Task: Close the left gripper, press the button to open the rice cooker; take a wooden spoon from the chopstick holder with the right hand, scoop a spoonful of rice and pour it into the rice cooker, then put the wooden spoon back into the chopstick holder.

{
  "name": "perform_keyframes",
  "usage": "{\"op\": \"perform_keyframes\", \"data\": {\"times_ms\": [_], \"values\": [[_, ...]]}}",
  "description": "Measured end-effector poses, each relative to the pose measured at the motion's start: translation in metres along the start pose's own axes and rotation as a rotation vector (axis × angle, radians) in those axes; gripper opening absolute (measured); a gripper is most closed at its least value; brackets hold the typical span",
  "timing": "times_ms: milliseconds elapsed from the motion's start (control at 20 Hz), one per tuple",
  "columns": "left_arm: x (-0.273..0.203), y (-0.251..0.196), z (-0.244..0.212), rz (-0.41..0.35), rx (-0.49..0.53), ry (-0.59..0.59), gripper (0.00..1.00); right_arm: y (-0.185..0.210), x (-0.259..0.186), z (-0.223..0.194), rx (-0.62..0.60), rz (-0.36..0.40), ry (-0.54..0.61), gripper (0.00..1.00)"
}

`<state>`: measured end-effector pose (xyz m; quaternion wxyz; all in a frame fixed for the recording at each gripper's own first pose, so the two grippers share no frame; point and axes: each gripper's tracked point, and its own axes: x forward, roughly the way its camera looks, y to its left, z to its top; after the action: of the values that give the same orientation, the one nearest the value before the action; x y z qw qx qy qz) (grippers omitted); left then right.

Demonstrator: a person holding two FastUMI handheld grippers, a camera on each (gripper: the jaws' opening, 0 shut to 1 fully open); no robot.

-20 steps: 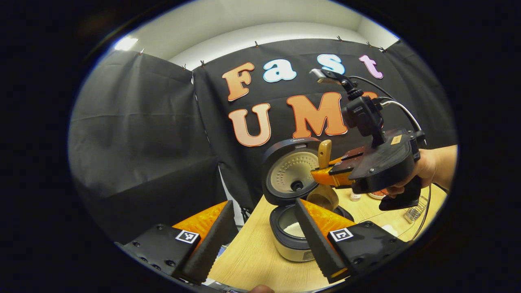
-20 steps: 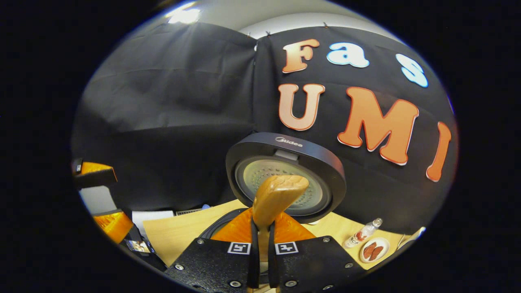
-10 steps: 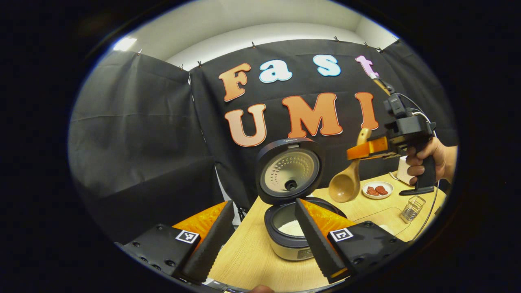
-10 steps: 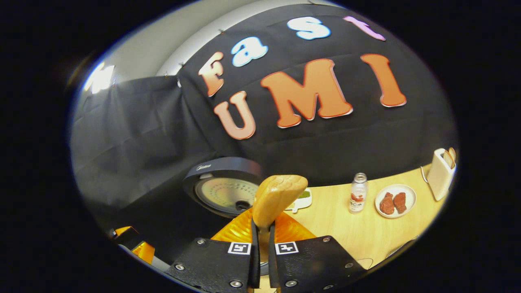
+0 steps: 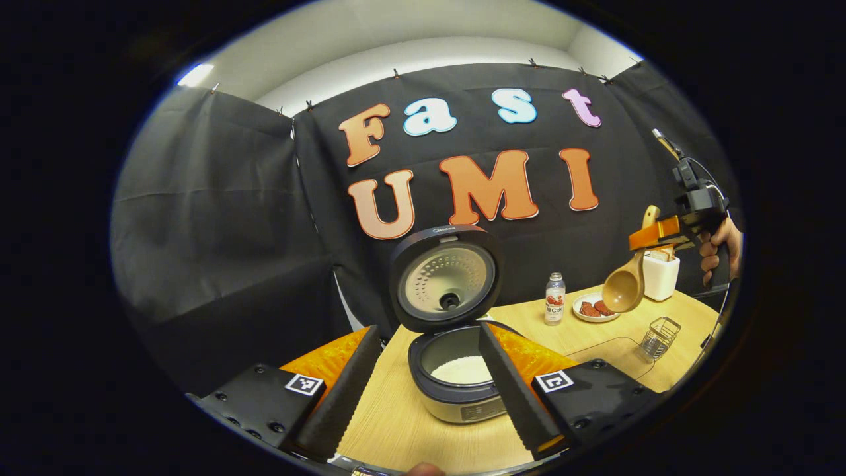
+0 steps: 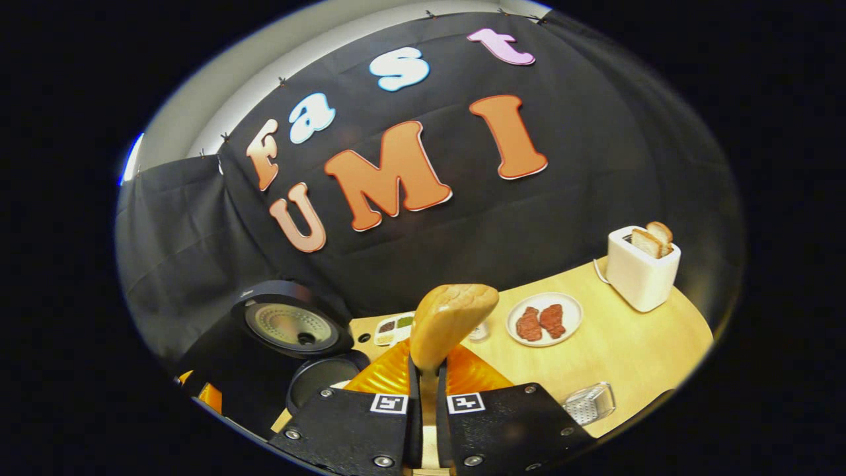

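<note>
The rice cooker [image 5: 456, 396] stands open on the wooden table, lid [image 5: 446, 277] upright and white rice [image 5: 462, 369] in the pot. My left gripper [image 5: 427, 336] hovers in front of it, open and empty. At the far right, well above the table, my right gripper [image 5: 661, 231] is shut on the wooden spoon [image 5: 624, 285], whose bowl hangs down. The wire chopstick holder [image 5: 659, 336] stands below it. In the right gripper view the spoon's handle end [image 6: 453, 320] sticks up between the shut fingers of my right gripper [image 6: 423, 373]. The cooker [image 6: 320, 380] lies lower left, the holder [image 6: 590, 402] lower right.
A small bottle [image 5: 554, 299], a plate of meat [image 6: 545, 319] and a white toaster with bread [image 6: 641, 268] stand along the back of the table. A small compartment tray [image 6: 394, 327] lies beside the cooker. The black cloth wall closes the back and left.
My right gripper has carried the spoon from above the cooker's pot up and off to the right, over the holder's side of the table. My left gripper stays open and has barely shifted.
</note>
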<state>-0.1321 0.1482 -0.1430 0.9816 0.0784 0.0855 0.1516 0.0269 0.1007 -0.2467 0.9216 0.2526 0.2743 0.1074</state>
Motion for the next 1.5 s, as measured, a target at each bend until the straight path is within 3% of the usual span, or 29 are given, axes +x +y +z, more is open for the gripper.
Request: {"op": "perform_keyframes", "data": {"times_ms": [100, 150, 200, 250, 400, 450, 500, 600, 650, 950, 1500], "values": [[0.001, -0.007, 0.002, -0.008, 0.002, 0.000, 1.00, -0.022, -0.007, -0.004, -0.004, -0.038, 0.005, 0.07], [0.002, -0.010, 0.003, -0.010, 0.002, 0.001, 0.94, -0.031, -0.010, -0.006, -0.007, -0.054, 0.009, 0.08], [0.002, -0.014, 0.004, -0.014, 0.001, 0.001, 1.00, -0.040, -0.013, -0.008, -0.008, -0.066, 0.014, 0.08], [0.003, -0.017, 0.005, -0.014, 0.001, 0.001, 0.94, -0.047, -0.015, -0.010, -0.007, -0.075, 0.019, 0.08], [0.003, -0.024, 0.004, -0.007, 0.002, 0.008, 0.94, -0.071, -0.021, -0.018, -0.019, -0.103, 0.032, 0.08], [0.003, -0.025, 0.003, -0.004, 0.001, 0.014, 1.00, -0.080, -0.023, -0.021, -0.025, -0.114, 0.043, 0.08], [0.004, -0.026, 0.003, 0.003, 0.003, 0.017, 0.94, -0.088, -0.024, -0.026, -0.033, -0.123, 0.054, 0.08], [0.006, -0.027, 0.004, 0.021, 0.005, 0.024, 1.00, -0.106, -0.027, -0.030, -0.048, -0.144, 0.067, 0.08], [0.006, -0.028, 0.006, 0.028, 0.003, 0.026, 0.94, -0.114, -0.028, -0.031, -0.054, -0.155, 0.069, 0.08], [0.001, -0.039, 0.010, 0.062, 0.002, 0.040, 0.94, -0.166, -0.023, -0.054, -0.096, -0.220, 0.112, 0.08], [-0.005, -0.042, 0.010, 0.101, -0.009, 0.066, 0.94, -0.209, 0.003, -0.130, -0.060, -0.296, 0.248, 0.08]]}}
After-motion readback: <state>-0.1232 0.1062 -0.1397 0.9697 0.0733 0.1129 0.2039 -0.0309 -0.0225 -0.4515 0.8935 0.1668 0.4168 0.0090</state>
